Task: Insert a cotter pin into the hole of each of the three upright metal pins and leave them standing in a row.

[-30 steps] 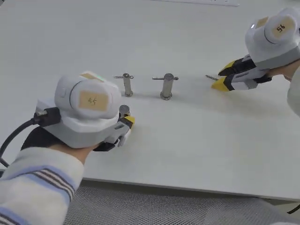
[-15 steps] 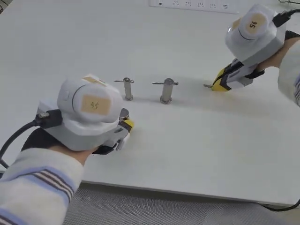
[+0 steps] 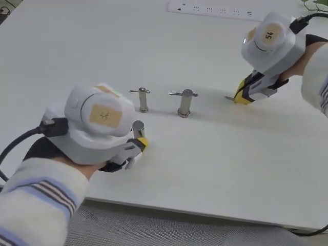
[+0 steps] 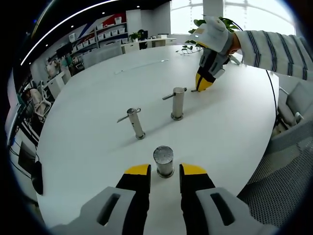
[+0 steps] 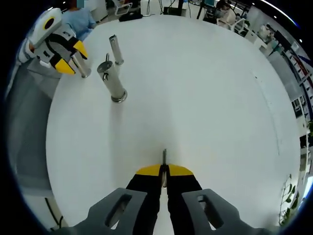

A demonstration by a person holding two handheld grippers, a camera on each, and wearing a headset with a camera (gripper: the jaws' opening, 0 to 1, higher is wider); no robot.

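Two upright metal pins stand side by side on the white table, a thin one (image 3: 143, 99) (image 4: 136, 122) and a thicker one (image 3: 186, 103) (image 4: 178, 103), each with a cotter pin through its top. A third upright pin (image 3: 137, 128) (image 4: 163, 161) has no cotter pin and stands between the yellow tips of my left gripper (image 3: 136, 146) (image 4: 165, 171), which is open with a small gap on each side. My right gripper (image 3: 240, 97) (image 5: 164, 171) is shut on a cotter pin (image 3: 229, 97) (image 5: 164, 157), low over the table to the right of the thicker pin.
A white power strip (image 3: 210, 9) lies at the table's far edge. The table's near edge (image 3: 179, 212) runs just below my left hand. A black cable (image 3: 20, 141) trails off the left gripper. The wide white tabletop (image 3: 220, 154) spreads between the two grippers.
The head camera has shifted. My right gripper has tipped steeper, still holding the cotter pin right of the pins. My left gripper has stayed around the third pin.
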